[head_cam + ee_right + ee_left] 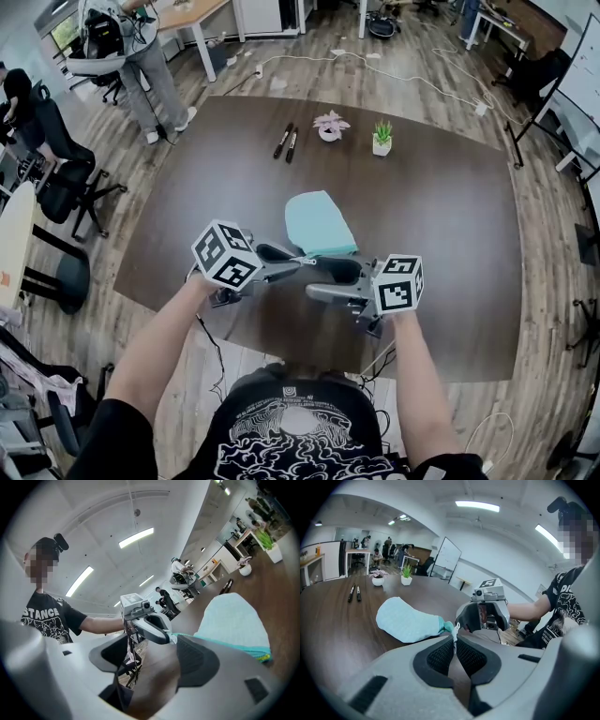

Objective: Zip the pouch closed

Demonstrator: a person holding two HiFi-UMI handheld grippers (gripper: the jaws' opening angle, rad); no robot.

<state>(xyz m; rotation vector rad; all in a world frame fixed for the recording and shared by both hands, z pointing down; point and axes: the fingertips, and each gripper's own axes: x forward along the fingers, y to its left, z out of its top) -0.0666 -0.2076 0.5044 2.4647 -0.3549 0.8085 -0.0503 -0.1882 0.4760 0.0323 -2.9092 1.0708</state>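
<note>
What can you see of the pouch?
The pouch is pale mint, soft fabric, lying flat on the brown table. A darker teal band runs along its near end. The left gripper is shut on a small white tab at that end; the right gripper, jaws apart, sits beside it without gripping. Zip state unclear.

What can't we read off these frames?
- Pouch zip, open or closed: head view, left gripper and right gripper cover its near edge; left gripper view shows only cloth.
- Whether the right gripper's fingers touch the pouch: right gripper view, pouch edge runs behind one finger.
- Pens, capped or not: head view, too small.
</note>
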